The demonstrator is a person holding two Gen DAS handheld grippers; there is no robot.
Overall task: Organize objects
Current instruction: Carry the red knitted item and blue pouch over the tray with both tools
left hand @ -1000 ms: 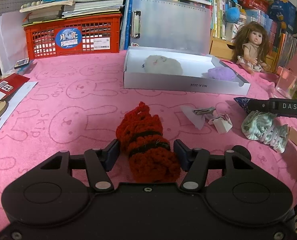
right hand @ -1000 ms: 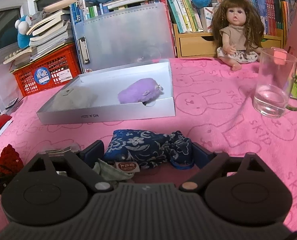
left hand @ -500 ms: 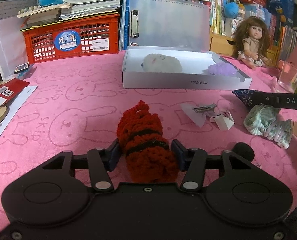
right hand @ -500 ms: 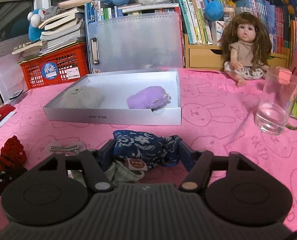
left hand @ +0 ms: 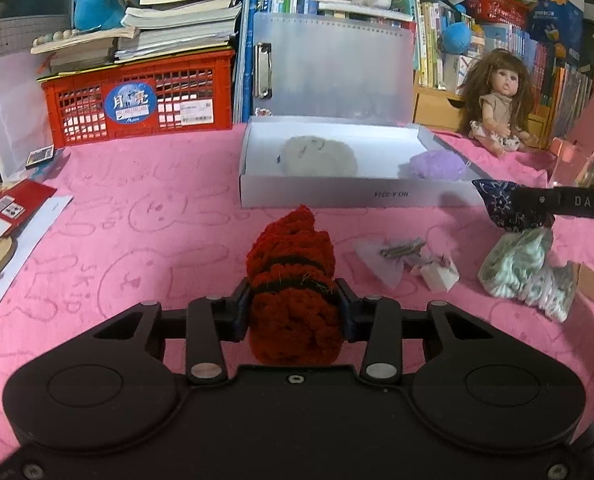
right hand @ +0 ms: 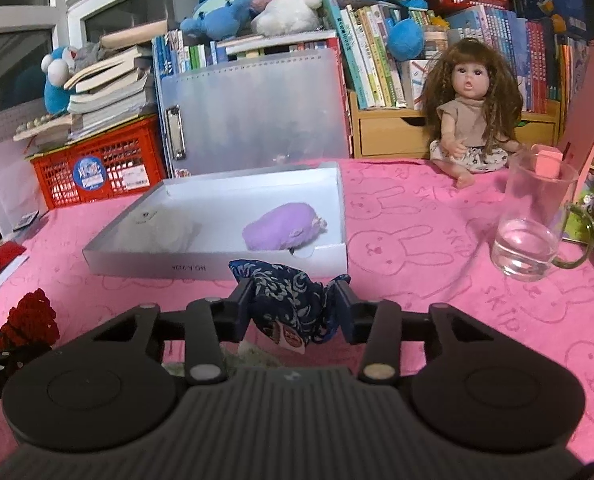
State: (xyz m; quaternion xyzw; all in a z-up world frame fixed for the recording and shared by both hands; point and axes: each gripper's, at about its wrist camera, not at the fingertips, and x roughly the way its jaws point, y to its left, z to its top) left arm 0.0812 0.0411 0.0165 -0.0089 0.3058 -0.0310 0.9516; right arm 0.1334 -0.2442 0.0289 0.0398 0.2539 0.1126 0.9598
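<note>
My left gripper (left hand: 295,312) is shut on a red crocheted pouch (left hand: 291,276) with a black band, held above the pink cloth. My right gripper (right hand: 295,312) is shut on a dark blue floral pouch (right hand: 293,304), lifted above the cloth; this pouch also shows at the right of the left wrist view (left hand: 501,204). A white shallow box (right hand: 217,266) lies ahead with a grey plush (left hand: 319,156) and a purple plush (right hand: 283,226) inside. The red pouch shows at the left in the right wrist view (right hand: 29,320).
A green-white fabric bundle (left hand: 525,272), a small white tag (left hand: 437,272) and a metal clip (left hand: 401,248) lie on the cloth. A glass mug (right hand: 533,228) and a doll (right hand: 473,120) stand at right. A red basket (left hand: 141,100) and a clear folder (left hand: 337,68) stand behind.
Both grippers have closed on their pouches and lifted them. The blue pouch has come up off the green-white bundle, and the box looks nearer in both views.
</note>
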